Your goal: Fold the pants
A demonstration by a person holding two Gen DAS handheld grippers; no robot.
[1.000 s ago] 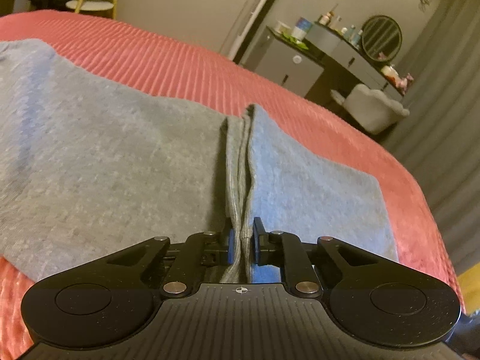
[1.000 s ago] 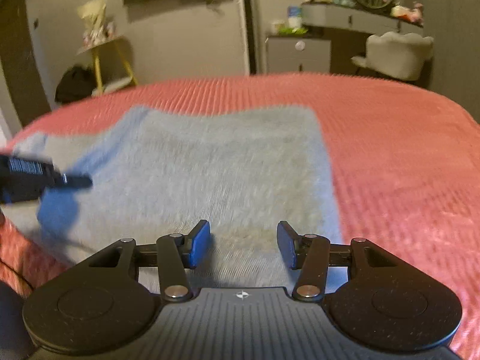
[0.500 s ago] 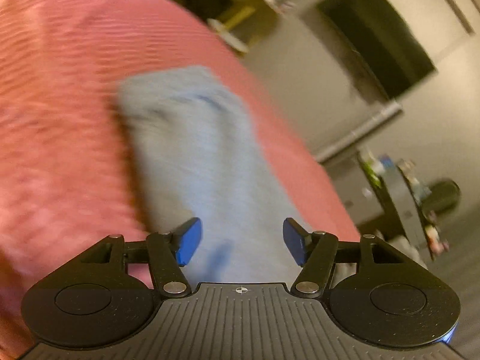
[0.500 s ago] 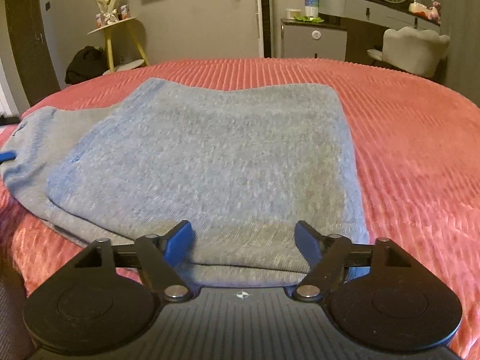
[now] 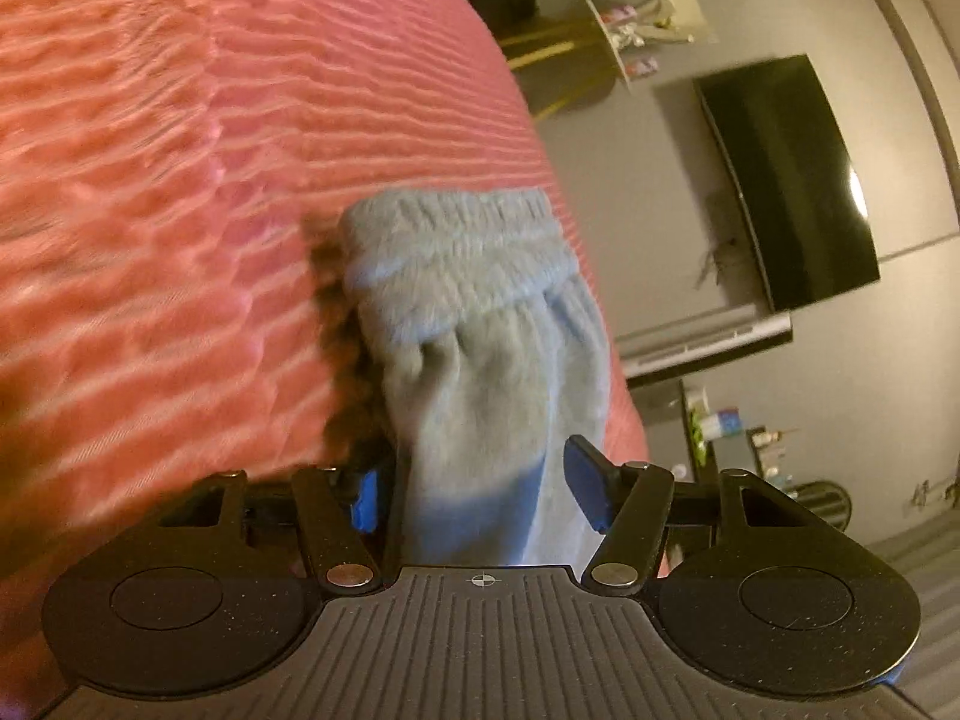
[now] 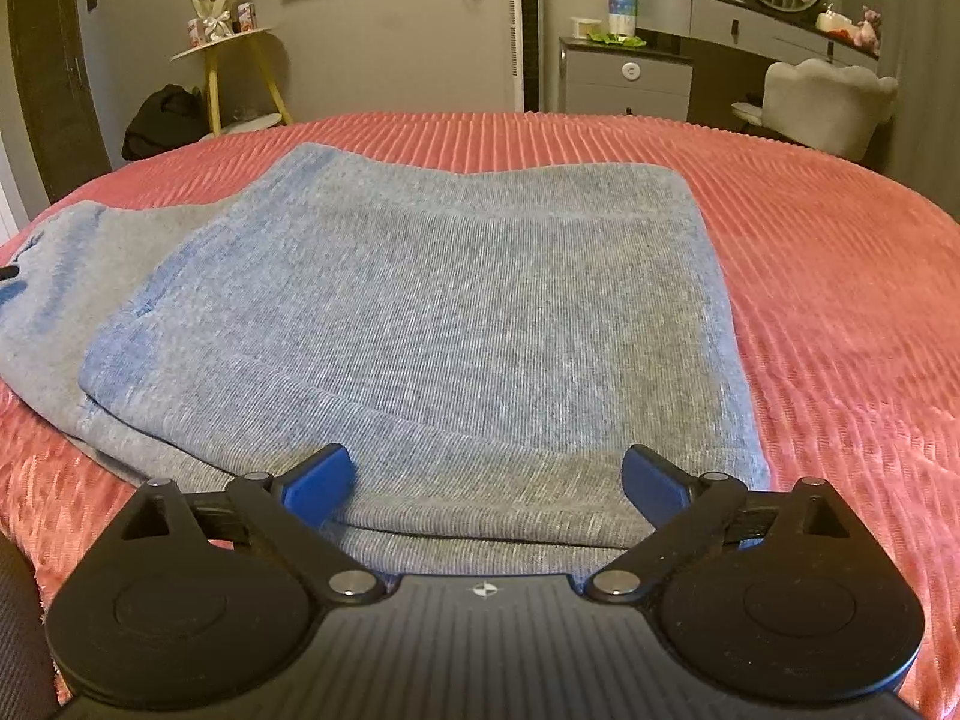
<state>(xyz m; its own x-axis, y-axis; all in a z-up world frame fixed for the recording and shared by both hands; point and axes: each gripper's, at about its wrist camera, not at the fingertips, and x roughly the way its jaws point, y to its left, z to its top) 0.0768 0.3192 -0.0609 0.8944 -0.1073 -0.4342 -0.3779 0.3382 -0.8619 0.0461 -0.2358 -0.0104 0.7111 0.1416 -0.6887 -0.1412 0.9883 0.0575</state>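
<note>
Both claws apart over grey pants on the bed

The left claw (image 5: 480,492) straddles the pants' ribbed waistband end without clamping; the right claw (image 6: 483,483) gapes at the folded pants (image 6: 420,312), lying on the red bedspread (image 6: 840,312) near its front edge.

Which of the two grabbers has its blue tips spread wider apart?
The right gripper: its tips span most of the folded pants. The left gripper is narrower, around the cuffed end.
</note>
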